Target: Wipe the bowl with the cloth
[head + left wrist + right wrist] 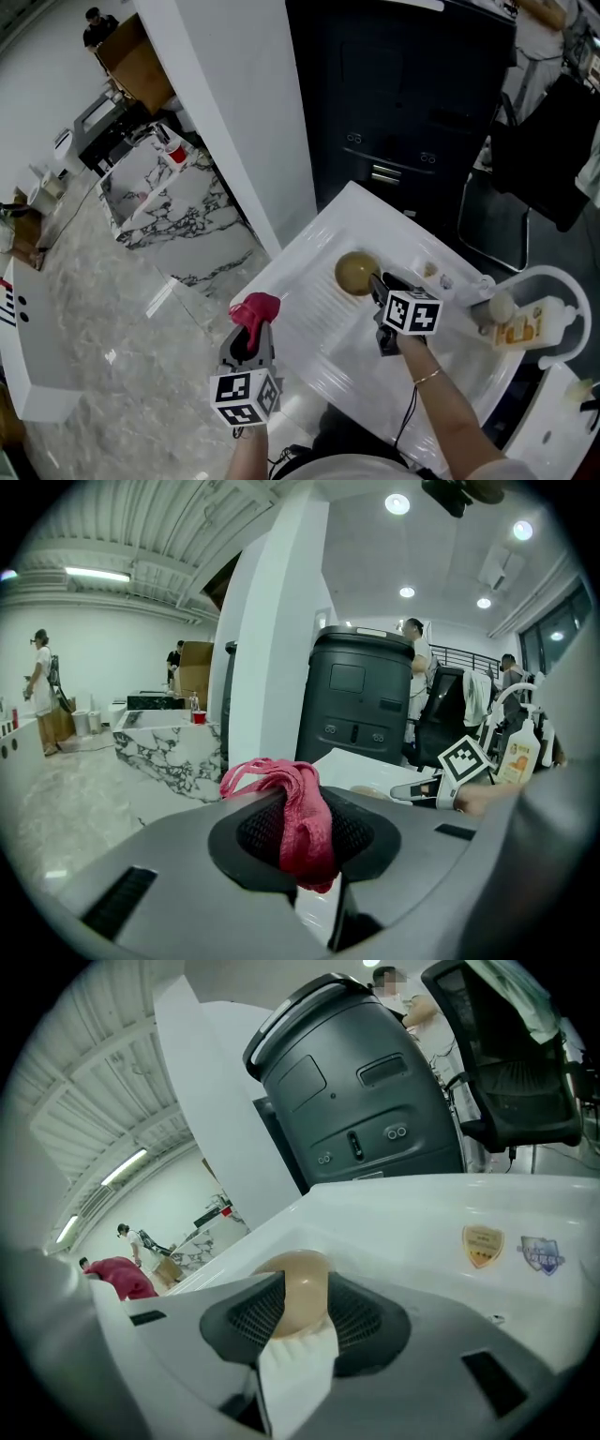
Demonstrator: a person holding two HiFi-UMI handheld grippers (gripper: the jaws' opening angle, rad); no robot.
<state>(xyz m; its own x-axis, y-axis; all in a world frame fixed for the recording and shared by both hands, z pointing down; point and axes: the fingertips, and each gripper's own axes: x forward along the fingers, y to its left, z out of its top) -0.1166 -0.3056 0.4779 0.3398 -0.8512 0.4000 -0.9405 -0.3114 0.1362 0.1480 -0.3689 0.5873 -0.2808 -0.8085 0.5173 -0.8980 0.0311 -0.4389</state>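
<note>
The right hand-held gripper (377, 284) clamps the tan bowl (354, 272) by its rim at the white worktop (319, 337), probably to steady it for wiping. The left hand-held gripper (249, 337) pinches the red cloth (255, 309), apart from the bowl. Nothing lies between the 2. A soap bottle (525, 325) stands to the right.

Pink cloth (255, 308), tan bowl (353, 272)

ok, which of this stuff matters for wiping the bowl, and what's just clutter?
In the job:
bowl, clamped in the right gripper
cloth, clamped in the left gripper

Lying about:
bottle
black bin
office chair
</note>
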